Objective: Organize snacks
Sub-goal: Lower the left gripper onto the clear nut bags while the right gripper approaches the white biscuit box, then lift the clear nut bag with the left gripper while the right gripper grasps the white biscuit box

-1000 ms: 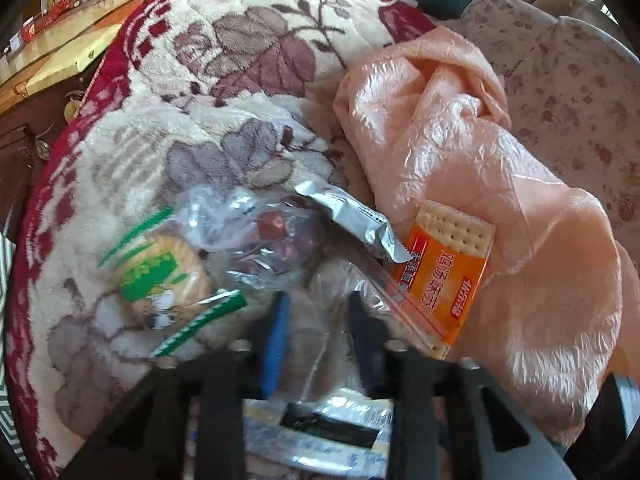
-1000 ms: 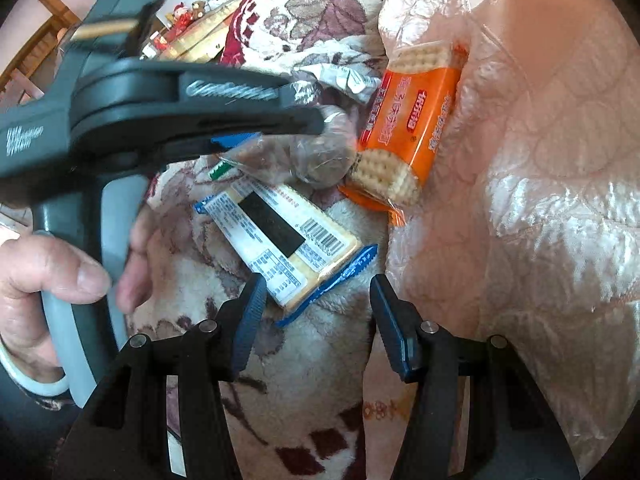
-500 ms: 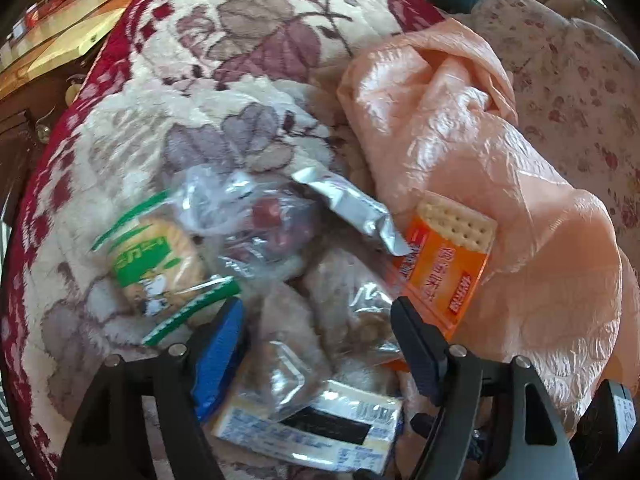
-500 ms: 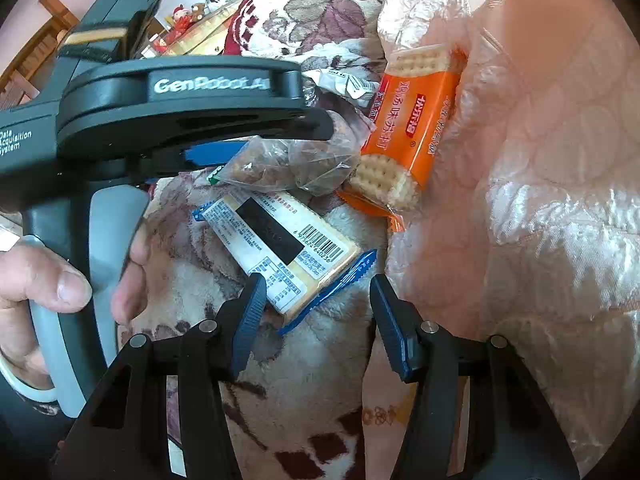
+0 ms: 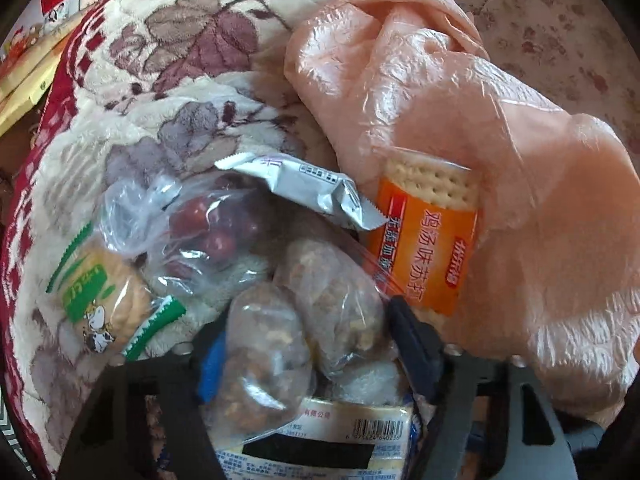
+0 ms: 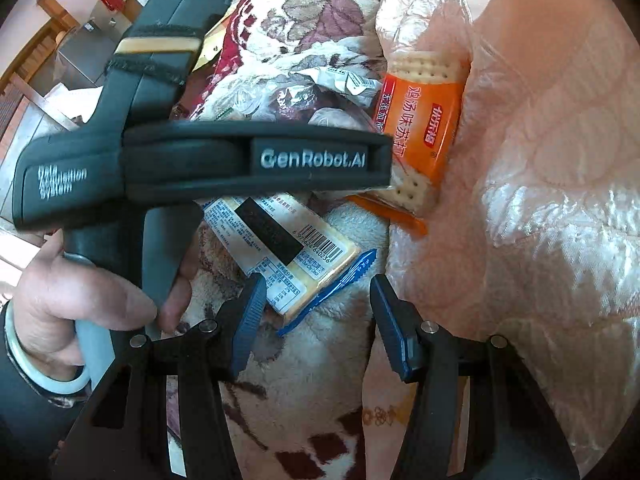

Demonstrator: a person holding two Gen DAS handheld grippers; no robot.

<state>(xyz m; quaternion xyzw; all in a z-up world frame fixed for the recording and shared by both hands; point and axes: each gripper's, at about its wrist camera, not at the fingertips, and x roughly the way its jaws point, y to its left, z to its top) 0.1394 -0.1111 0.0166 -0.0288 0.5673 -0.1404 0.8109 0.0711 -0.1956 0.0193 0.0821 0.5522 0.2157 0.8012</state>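
Left tongs (image 5: 304, 344) closing astride nut bag (image 5: 304, 320), pads not yet pressing; bag lies on blanket (image 5: 180, 40) amid snacks. Right tongs (image 6: 316, 316) half open, empty. Next, I judge: pinch, lift toward pink bag (image 5: 460, 100).

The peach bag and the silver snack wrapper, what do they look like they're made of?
The peach bag looks like thin plastic film: translucent, crinkled, with a soft sheen on its wrinkles, and the orange cracker pack shows faintly through its edge. The silver snack wrapper seems to be metallised foil laminate: matte silver, sharply creased, with a serrated end. Exact plastics cannot be told.
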